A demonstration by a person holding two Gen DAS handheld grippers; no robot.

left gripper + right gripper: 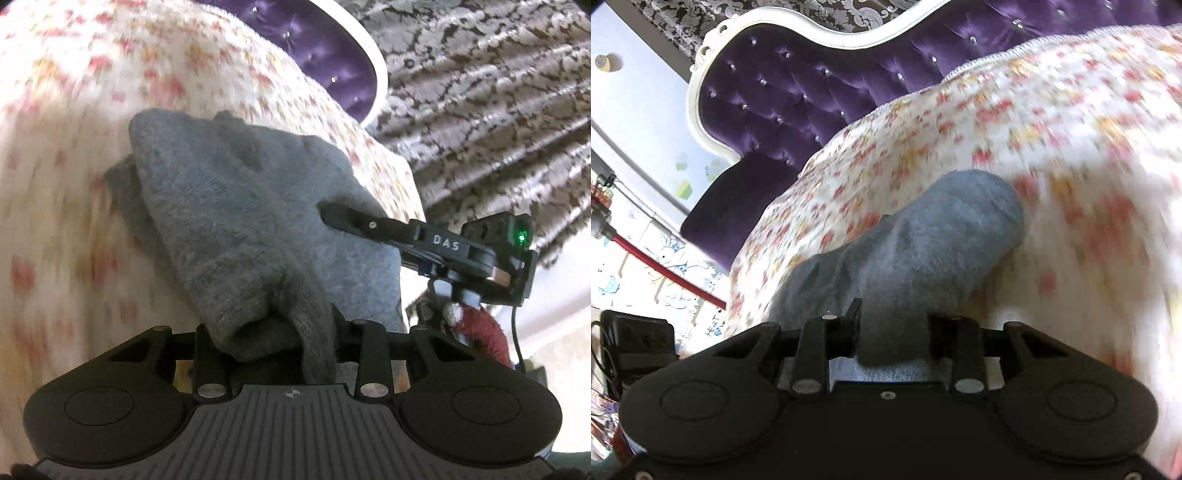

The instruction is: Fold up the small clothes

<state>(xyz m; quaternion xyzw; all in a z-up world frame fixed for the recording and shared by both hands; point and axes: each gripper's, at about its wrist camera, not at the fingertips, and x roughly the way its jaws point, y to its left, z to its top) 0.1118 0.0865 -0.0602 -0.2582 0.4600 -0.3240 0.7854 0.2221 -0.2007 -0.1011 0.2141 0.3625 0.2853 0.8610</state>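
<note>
My left hand-held gripper (291,332) is clamped on the near edge of the grey sock (236,221) — the knit bunches up and folds between the two fingers right at the bottom of the left wrist view. From there the sock runs away from me across the bed, its far end rounded and lying on the floral bedspread (74,184).

My right hand-held gripper (892,332) has its jaws closed on the same grey sock (923,236) too; in the right wrist view a flap of the fabric hangs down between its fingers and covers the gap. In the left wrist view I see the right hand-held gripper (332,214) coming in from the right side, its black finger tip pressed into the sock's edge, a green light glowing on its body. Behind it a bit of a dark red sleeve (484,332) shows.

The sock is lifted at my end and rests on the bedspread further out, so it sits between both grippers and the bed surface. The bedspread is white with pink and yellow flowers, blurred in both views.

Beyond the bed stands a purple tufted headboard (798,92) with a white carved frame, and past that a dark patterned wall covering (498,92). At the left edge of the right wrist view a red pole (665,269) slants.
</note>
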